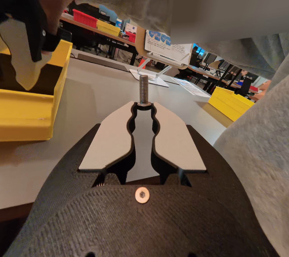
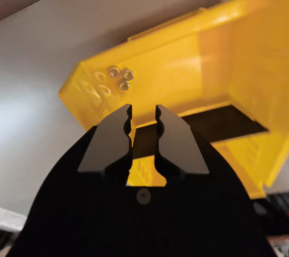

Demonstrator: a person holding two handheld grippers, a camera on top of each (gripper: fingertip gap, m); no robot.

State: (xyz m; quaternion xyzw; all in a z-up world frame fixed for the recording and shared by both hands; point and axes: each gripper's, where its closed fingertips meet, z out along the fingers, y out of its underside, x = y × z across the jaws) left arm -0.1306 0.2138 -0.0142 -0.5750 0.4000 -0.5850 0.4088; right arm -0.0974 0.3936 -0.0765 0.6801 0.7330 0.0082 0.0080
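The left gripper (image 1: 144, 105) pinches the hexagonal head of a grey threaded steel bolt (image 1: 143, 91) between its fingertips, the shank standing upright above the pale grey tabletop (image 1: 97, 93). To its left, near, sits a yellow plastic open-fronted bin (image 1: 31, 116); the right gripper (image 1: 26, 62) hangs over it. Farther right on the table lies a second yellow bin (image 1: 229, 104), and beyond the bolt stands a white folding stand holding a printed sheet (image 1: 167, 51) (a grey sleeve (image 1: 258, 148) fills the right edge).

The right gripper (image 2: 143, 106) has its fingers parted with nothing between them — they hover above the yellow bin's (image 2: 203, 70) interior. Three small silver hex nuts (image 2: 122, 77) lie clustered on the bin floor, just beyond the fingertips and slightly left — near but not touching.
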